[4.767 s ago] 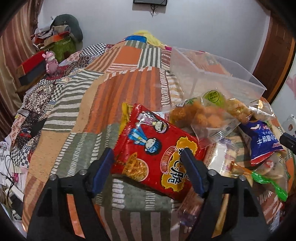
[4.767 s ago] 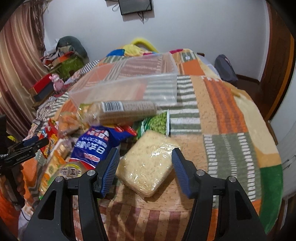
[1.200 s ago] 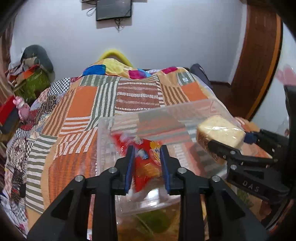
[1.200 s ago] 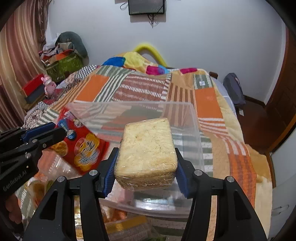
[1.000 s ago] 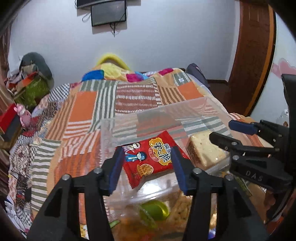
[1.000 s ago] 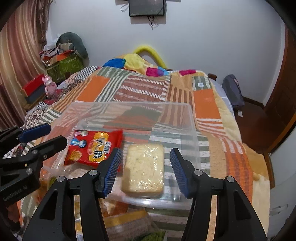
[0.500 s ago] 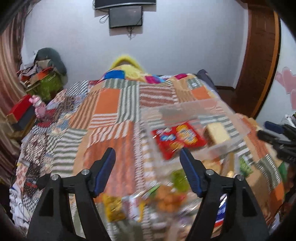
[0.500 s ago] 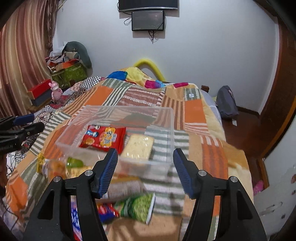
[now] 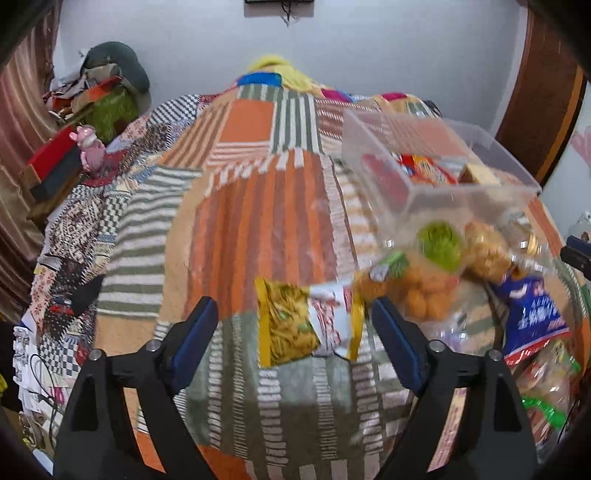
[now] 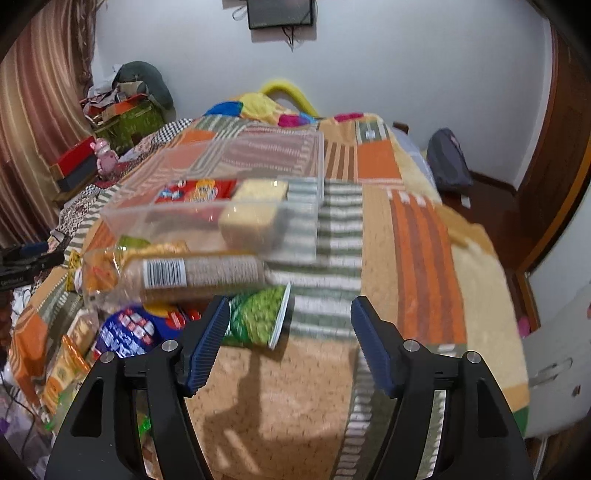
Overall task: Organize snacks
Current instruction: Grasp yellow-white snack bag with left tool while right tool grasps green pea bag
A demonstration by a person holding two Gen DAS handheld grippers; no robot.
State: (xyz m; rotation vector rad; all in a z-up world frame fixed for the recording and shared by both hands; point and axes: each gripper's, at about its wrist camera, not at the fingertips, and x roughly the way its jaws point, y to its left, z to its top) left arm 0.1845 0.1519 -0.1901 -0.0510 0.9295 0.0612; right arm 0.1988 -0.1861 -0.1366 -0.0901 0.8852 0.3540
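- The left gripper [image 9: 293, 328] hangs over the patchwork quilt [image 9: 258, 206] of the bed, its fingers [image 9: 195, 332] spread wide with nothing between them.
- Just ahead of those fingers a yellow-edged snack packet [image 9: 295, 328] lies flat on the quilt; it pictures noodle-like strips, and its print is too blurred to read.
- At 1 o'clock from it sits a clear bag of orange puffed balls [image 9: 421, 295] with a round green label [image 9: 441, 240] that cannot be read.
- At 3 o'clock in the left view a blue snack bag [image 9: 532, 317] carries white characters, smeared by motion.
- The clear plastic bin [image 10: 207, 218] stands on the quilt at 11 o'clock in the right view.
- Inside the bin a red snack bag [image 10: 195, 190] with cartoon faces and yellow lettering lies beside a wrapped pale noodle block [image 10: 255, 210], which rests against the near wall.
- The right gripper [image 10: 290, 339] is also empty, its fingers [image 10: 210, 332] held well apart above the quilt.
- A green pea packet [image 10: 258, 317] lies just beside the right gripper's left finger.
- Beyond it, in front of the bin, a long clear-wrapped biscuit roll [image 10: 195, 275] shows a white barcode label; the digits are illegible.
- A black wall-mounted screen [image 10: 280, 13] hangs at 12 o'clock.
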